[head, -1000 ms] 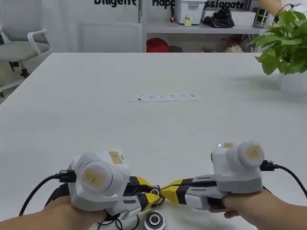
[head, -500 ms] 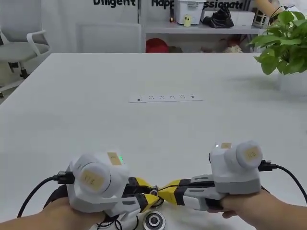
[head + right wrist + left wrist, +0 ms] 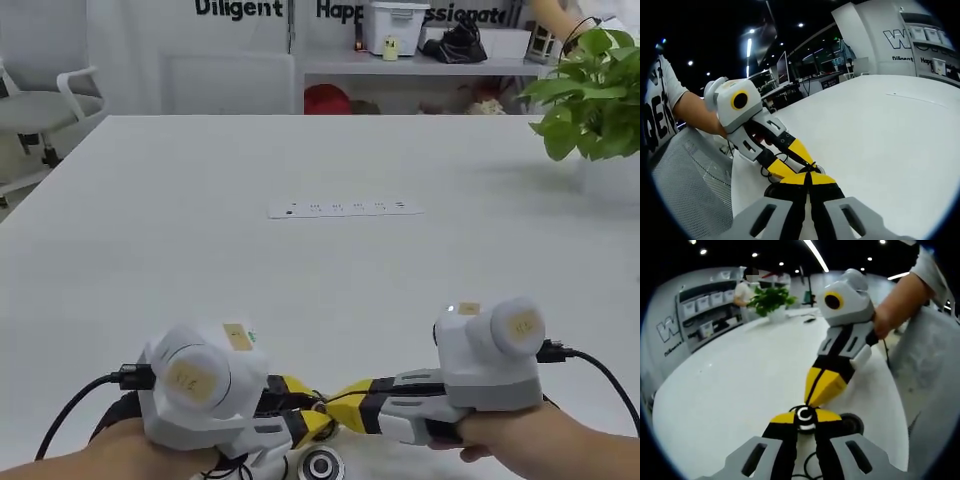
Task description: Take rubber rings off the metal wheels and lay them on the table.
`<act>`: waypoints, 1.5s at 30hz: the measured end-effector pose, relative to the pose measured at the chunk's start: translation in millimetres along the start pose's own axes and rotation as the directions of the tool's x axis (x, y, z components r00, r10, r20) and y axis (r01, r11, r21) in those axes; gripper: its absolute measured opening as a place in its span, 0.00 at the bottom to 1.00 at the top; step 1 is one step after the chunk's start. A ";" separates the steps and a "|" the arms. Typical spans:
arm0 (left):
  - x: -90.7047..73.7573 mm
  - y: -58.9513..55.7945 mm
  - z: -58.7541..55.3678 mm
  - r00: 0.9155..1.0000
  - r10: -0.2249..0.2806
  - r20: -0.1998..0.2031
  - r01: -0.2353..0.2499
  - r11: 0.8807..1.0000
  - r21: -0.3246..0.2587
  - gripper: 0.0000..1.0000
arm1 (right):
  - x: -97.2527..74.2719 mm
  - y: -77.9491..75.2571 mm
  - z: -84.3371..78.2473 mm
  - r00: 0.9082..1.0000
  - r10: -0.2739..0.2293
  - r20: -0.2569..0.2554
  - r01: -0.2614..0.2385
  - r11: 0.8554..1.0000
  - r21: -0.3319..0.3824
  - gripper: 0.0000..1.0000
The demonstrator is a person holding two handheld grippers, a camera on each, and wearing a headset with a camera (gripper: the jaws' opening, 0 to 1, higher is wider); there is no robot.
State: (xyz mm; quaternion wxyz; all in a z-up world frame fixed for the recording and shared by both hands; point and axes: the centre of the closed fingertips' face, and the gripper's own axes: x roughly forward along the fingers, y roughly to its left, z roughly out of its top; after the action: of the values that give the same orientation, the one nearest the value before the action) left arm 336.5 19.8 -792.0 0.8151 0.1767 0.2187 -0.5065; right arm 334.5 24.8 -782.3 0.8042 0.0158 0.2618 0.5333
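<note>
Head view: at the bottom of the frame the left gripper point(image 3: 316, 420) and the right gripper point(image 3: 336, 406) meet tip to tip just above the white table point(image 3: 300, 280). A bare wheel point(image 3: 322, 464) lies on the table right under them at the bottom edge. A power strip point(image 3: 345, 208) sits mid-frame and a plant point(image 3: 590, 90) at the upper right.

Left gripper view: the left gripper point(image 3: 805, 419) is clamped on a small wheel point(image 3: 803, 413) in a dark ring, low in the centre. The right gripper point(image 3: 810, 401) comes down from the upper right with its yellow jaws closed to a point touching the top of that wheel. Whether they pinch the ring cannot be told. The bare wheel point(image 3: 853, 424) lies just right of the jaws.

Right gripper view: the right gripper point(image 3: 809, 176) has its jaws pressed together at lower centre. The left gripper point(image 3: 807, 166) reaches in from the left and meets them. The bare wheel point(image 3: 774, 190) lies below left.
</note>
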 end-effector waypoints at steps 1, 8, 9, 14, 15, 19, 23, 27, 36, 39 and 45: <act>0.0 0.0 0.1 1.000 0.001 0.000 -0.001 1.000 -0.004 0.13 | -0.4 -0.5 0.1 1.000 -0.002 0.001 0.002 1.000 0.002 0.00; 0.1 0.5 0.3 1.000 0.019 0.009 -0.019 1.000 -0.009 0.14 | -2.3 -3.2 1.0 1.000 -0.014 0.007 0.014 1.000 0.011 0.00; 0.1 0.7 0.2 1.000 0.020 0.007 -0.020 1.000 -0.009 0.14 | -2.5 -3.8 1.1 1.000 -0.016 0.007 0.016 1.000 0.013 0.00; -0.5 1.2 0.2 1.000 0.018 0.001 -0.018 1.000 -0.008 0.14 | -3.3 -5.9 2.4 1.000 -0.023 0.008 0.023 1.000 0.012 0.00; -0.7 2.0 -0.5 1.000 0.020 -0.001 -0.020 1.000 -0.007 0.15 | -3.6 -5.8 3.0 1.000 -0.023 0.010 0.023 1.000 0.013 0.00; -2.7 1.6 0.5 1.000 0.015 0.000 -0.015 1.000 -0.013 0.15 | -3.6 -4.5 4.6 1.000 -0.021 0.011 0.021 1.000 0.015 0.00; -5.0 -1.7 1.6 1.000 0.003 0.004 -0.003 1.000 -0.010 0.20 | -3.5 -4.2 6.0 1.000 -0.020 0.012 0.019 1.000 0.016 0.00; -8.7 -2.2 3.9 1.000 0.005 0.016 -0.005 1.000 -0.017 0.23 | -4.0 -3.2 7.0 1.000 -0.019 0.013 0.019 1.000 0.016 0.00; -19.0 1.9 5.9 0.999 0.020 0.030 -0.019 0.999 -0.032 0.31 | -4.6 -1.1 9.4 1.000 -0.014 0.015 0.014 1.000 0.015 0.00; -22.6 2.1 3.6 0.999 0.021 0.031 -0.020 0.999 -0.042 0.33 | -4.6 -0.8 10.3 1.000 -0.012 0.017 0.012 1.000 0.019 0.00; -30.3 1.4 3.2 0.999 0.018 0.039 -0.016 0.999 -0.049 0.39 | -4.9 -0.3 11.0 1.000 -0.007 0.020 0.007 1.000 0.023 0.00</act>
State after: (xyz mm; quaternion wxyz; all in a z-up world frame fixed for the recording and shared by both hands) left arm 326.4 41.4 -773.0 0.8276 0.1487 0.2133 -0.4975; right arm 338.1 23.2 -771.0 0.8084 0.0296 0.2599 0.5273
